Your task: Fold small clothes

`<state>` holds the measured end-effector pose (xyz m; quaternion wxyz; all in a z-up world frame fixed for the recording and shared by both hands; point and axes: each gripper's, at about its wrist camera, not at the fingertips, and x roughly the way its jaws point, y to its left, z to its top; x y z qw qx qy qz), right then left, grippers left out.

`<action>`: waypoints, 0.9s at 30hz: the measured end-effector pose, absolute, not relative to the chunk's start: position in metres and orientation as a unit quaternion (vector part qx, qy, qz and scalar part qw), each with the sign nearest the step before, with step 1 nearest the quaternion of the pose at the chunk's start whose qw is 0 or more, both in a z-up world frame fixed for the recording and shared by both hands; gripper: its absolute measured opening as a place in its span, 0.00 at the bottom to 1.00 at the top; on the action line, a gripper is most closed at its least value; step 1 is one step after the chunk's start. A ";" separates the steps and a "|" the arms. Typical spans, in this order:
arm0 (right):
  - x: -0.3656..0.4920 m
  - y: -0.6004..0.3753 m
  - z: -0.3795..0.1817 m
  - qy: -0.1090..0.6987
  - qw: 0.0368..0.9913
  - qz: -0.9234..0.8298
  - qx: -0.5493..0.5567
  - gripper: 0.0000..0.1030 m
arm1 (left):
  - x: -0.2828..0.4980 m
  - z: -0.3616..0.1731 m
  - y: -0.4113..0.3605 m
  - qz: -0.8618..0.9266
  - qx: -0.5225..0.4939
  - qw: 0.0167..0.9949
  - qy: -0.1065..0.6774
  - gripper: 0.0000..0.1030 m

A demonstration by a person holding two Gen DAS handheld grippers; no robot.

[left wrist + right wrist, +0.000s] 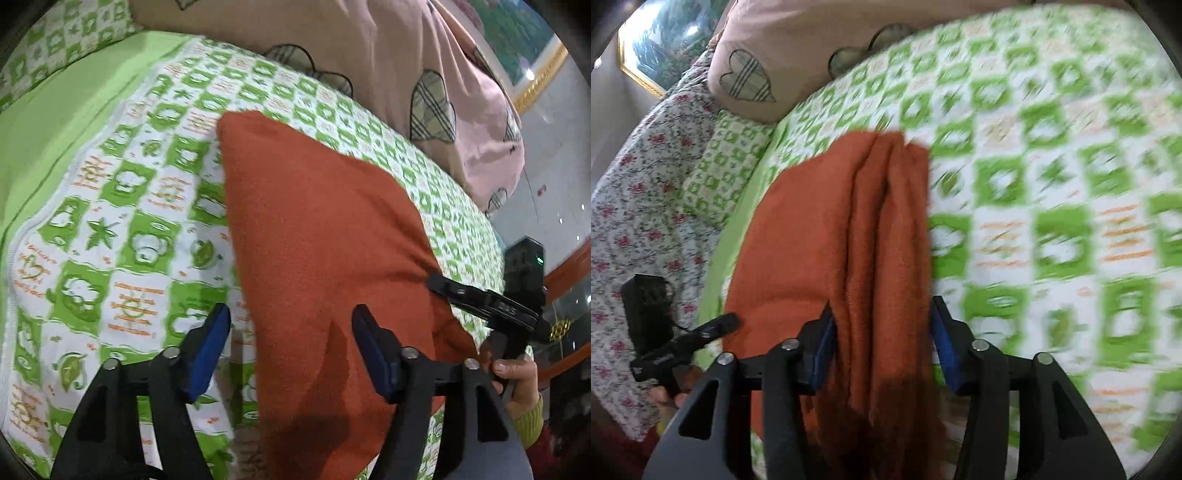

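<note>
A rust-orange fleece cloth (317, 236) lies on the green-and-white patterned bedspread (122, 206). My left gripper (291, 350) is open over the cloth's near left edge, with one blue pad (207, 350) above the bedspread and the other above the cloth. My right gripper (882, 343) is closed around a bunched, folded edge of the same cloth (879, 229), which runs between its blue pads. The right gripper also shows in the left wrist view (439, 284), at the cloth's right edge. The left gripper shows in the right wrist view (727, 321), at the cloth's left side.
A pink quilt with plaid hearts (424, 74) lies along the far side of the bed. A plain green sheet strip (55, 129) and a matching pillow (720, 166) are at one end. A floral blanket (635, 206) lies beyond. A framed picture (665, 40) hangs on the wall.
</note>
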<state>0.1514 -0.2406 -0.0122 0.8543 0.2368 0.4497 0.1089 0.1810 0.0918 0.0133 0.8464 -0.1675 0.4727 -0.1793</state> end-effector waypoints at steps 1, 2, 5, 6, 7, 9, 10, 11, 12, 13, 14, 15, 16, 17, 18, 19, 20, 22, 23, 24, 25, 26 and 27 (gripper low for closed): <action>0.148 -0.243 -0.005 0.441 0.862 0.100 0.228 0.50 | 0.181 0.014 0.096 -0.177 -0.170 0.847 0.471 0.68; 0.145 -0.244 0.004 0.428 0.872 0.090 0.218 0.50 | 0.181 0.015 0.099 -0.173 -0.175 0.848 0.470 0.68; 0.149 -0.244 0.028 0.398 0.892 0.084 0.199 0.50 | 0.184 0.014 0.105 -0.165 -0.185 0.845 0.473 0.68; 0.155 -0.243 0.030 0.399 0.889 0.094 0.203 0.49 | 0.184 0.013 0.105 -0.163 -0.185 0.845 0.474 0.68; 0.161 -0.242 0.030 0.401 0.886 0.101 0.207 0.45 | 0.184 0.012 0.106 -0.162 -0.184 0.845 0.475 0.68; 0.180 -0.236 0.023 0.417 0.877 0.113 0.211 0.42 | 0.185 0.011 0.104 -0.159 -0.182 0.844 0.479 0.68; 0.185 -0.232 0.019 0.423 0.874 0.112 0.210 0.39 | 0.185 0.010 0.103 -0.157 -0.181 0.843 0.481 0.68; 0.192 -0.231 0.012 0.433 0.869 0.111 0.212 0.36 | 0.187 0.008 0.101 -0.155 -0.180 0.842 0.484 0.68; 0.202 -0.232 0.001 0.447 0.858 0.115 0.226 0.22 | 0.188 0.007 0.100 -0.154 -0.179 0.841 0.487 0.68; 0.207 -0.233 -0.004 0.454 0.851 0.117 0.237 0.11 | 0.189 0.007 0.099 -0.153 -0.178 0.840 0.489 0.68; 0.209 -0.234 -0.003 0.456 0.848 0.119 0.243 0.11 | 0.190 0.008 0.098 -0.153 -0.176 0.840 0.490 0.68; 0.206 -0.237 0.007 0.437 0.855 0.123 0.250 0.10 | 0.191 0.011 0.096 -0.153 -0.172 0.842 0.489 0.68; 0.201 -0.238 0.018 0.418 0.864 0.127 0.250 0.09 | 0.191 0.013 0.093 -0.153 -0.166 0.844 0.487 0.68; 0.193 -0.240 0.032 0.393 0.875 0.131 0.249 0.09 | 0.192 0.013 0.092 -0.153 -0.162 0.844 0.487 0.68; 0.185 -0.242 0.043 0.373 0.885 0.132 0.245 0.09 | 0.194 0.012 0.089 -0.156 -0.160 0.842 0.490 0.70; 0.182 -0.244 0.044 0.372 0.887 0.130 0.243 0.09 | 0.197 0.011 0.088 -0.158 -0.162 0.840 0.494 0.70; 0.183 -0.246 0.041 0.379 0.885 0.126 0.241 0.09 | 0.202 0.008 0.087 -0.157 -0.165 0.836 0.499 0.70; 0.189 -0.247 0.023 0.410 0.877 0.108 0.227 0.09 | 0.213 0.004 0.086 -0.156 -0.170 0.831 0.506 0.70; 0.191 -0.247 0.014 0.422 0.873 0.104 0.223 0.09 | 0.219 0.002 0.086 -0.153 -0.172 0.831 0.506 0.71; 0.193 -0.247 0.006 0.430 0.870 0.101 0.219 0.09 | 0.228 -0.001 0.087 -0.142 -0.174 0.830 0.511 0.72; 0.195 -0.247 0.001 0.434 0.869 0.096 0.216 0.08 | 0.232 -0.004 0.087 -0.138 -0.176 0.827 0.515 0.72; 0.197 -0.249 -0.002 0.435 0.871 0.089 0.212 0.08 | 0.237 -0.006 0.087 -0.137 -0.181 0.825 0.517 0.72; 0.199 -0.252 -0.006 0.435 0.872 0.080 0.211 0.08 | 0.241 -0.008 0.085 -0.134 -0.177 0.827 0.517 0.72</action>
